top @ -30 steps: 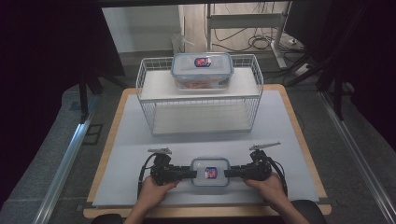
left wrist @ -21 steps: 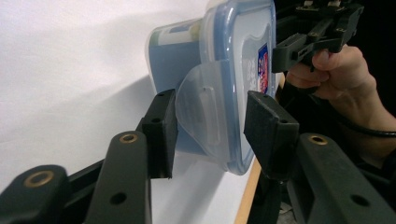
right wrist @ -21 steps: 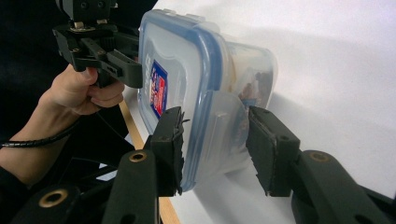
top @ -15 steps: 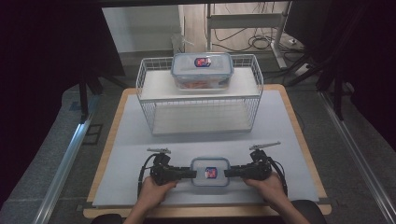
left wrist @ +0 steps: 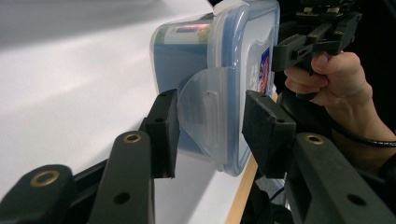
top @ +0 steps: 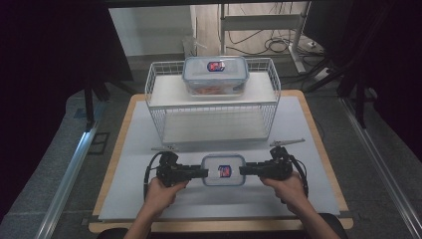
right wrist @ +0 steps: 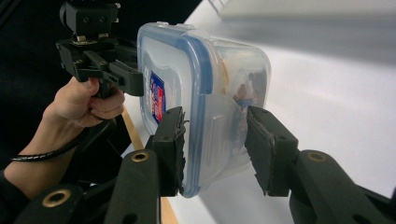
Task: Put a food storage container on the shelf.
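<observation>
A white wire rack [top: 213, 107] stands on the mat [top: 298, 129] beyond my box [top: 223, 170], and a second box [top: 215, 74] with reddish contents sits on the rack's top shelf. Nothing lies between my box and the rack. My box hangs in front of the rack, near the mat's near edge, held level from both ends: my left gripper [top: 199, 173] clamps its left end flap, my right gripper [top: 247, 170] clamps its right end flap, jaws above and below the lid
</observation>
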Motion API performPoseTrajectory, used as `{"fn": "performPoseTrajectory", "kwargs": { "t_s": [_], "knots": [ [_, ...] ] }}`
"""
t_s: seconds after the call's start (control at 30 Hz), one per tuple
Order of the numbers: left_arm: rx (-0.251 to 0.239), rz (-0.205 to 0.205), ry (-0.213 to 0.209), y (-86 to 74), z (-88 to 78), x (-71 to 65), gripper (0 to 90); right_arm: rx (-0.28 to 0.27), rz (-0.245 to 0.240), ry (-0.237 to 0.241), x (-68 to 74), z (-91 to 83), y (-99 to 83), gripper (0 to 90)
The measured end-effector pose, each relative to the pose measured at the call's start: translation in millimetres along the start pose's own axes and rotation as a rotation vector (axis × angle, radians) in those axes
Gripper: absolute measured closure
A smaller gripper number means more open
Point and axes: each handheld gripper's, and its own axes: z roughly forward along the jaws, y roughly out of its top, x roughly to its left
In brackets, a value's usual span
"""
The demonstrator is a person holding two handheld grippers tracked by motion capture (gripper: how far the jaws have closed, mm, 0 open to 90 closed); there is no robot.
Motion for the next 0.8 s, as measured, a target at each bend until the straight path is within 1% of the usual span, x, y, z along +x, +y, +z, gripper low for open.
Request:
{"fn": "performPoseTrajectory", "kwargs": {
  "t_s": [0.1, 0.2, 0.27, 0.4, 0.5, 0.57, 0.67, 0.8],
  "knots": [
    [-0.012, 0.025, 0.015, 13.2, -5.3, -6.4, 56.9, -0.013, -0.029, -0.01, 7.3, -5.0, 13.6, 58.0],
    [-0.014, 0.06, 0.049, 27.5, -10.0, -13.6, 55.6, -0.031, -0.076, -0.026, 15.7, -8.8, 27.7, 58.0],
    [-0.032, 0.072, 0.044, 35.6, -14.3, -16.0, 55.4, -0.042, -0.095, -0.031, 20.5, -11.5, 36.8, 58.0],
    [-0.051, 0.079, 0.043, 49.7, -21.3, -19.2, 55.7, -0.056, -0.11, -0.024, 25.2, -15.1, 51.7, 58.1],
    [-0.07, 0.08, 0.039, 62.0, -27.6, -21.5, 56.1, -0.066, -0.111, -0.015, 27.5, -17.7, 62.6, 58.1],
    [-0.082, 0.086, 0.038, 71.7, -31.8, -23.9, 56.3, -0.074, -0.112, -0.007, 29.5, -19.8, 70.7, 58.1],
    [-0.089, 0.095, 0.047, 87.9, -38.5, -29.9, 56.3, -0.085, -0.121, -0.001, 33.2, -23.5, 85.0, 58.2],
    [-0.101, 0.122, 0.058, 111.1, -47.3, -36.2, 56.4, -0.101, -0.134, 0.011, 38.2, -29.0, 107.4, 58.1]
  ]
}}
